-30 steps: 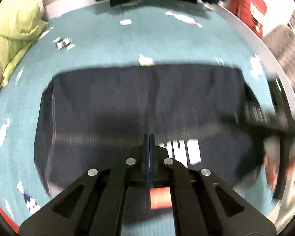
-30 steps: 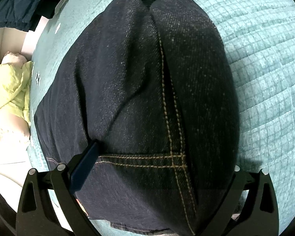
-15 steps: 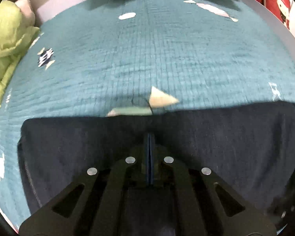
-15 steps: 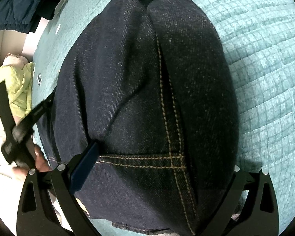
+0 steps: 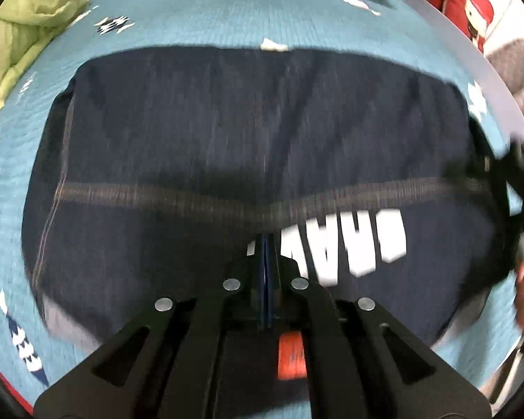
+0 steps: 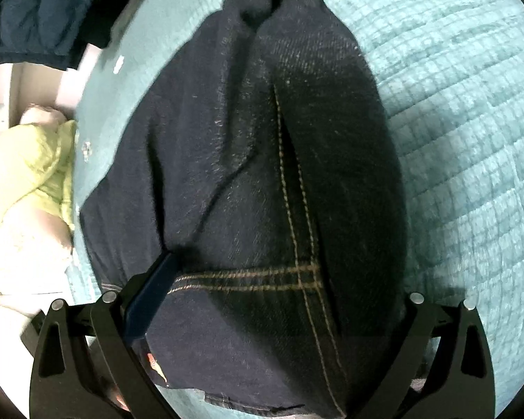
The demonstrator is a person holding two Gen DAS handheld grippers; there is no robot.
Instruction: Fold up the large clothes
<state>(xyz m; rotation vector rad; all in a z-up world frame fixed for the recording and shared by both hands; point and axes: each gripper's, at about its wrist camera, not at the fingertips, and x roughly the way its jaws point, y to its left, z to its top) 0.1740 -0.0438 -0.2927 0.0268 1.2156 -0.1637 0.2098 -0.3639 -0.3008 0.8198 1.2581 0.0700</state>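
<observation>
The left gripper [image 5: 265, 244], jaws pressed together with nothing visibly between them, now hangs over the middle of the dark denim jeans [image 5: 227, 132], having swung back from the far edge where it pointed half a second ago. The blur suggests it is sweeping along the fold. The right gripper [image 6: 272, 300], jaws spread wide, straddles a bunched end of the jeans with denim filling the gap; whether it grips cannot be told. It has barely shifted, holding that end in place. The jeans lie folded on the teal quilted bed [image 5: 192, 17]; a crumpled green cloth [image 5: 28, 17] sits beyond the bed's edge. The fold looks nearly settled.
</observation>
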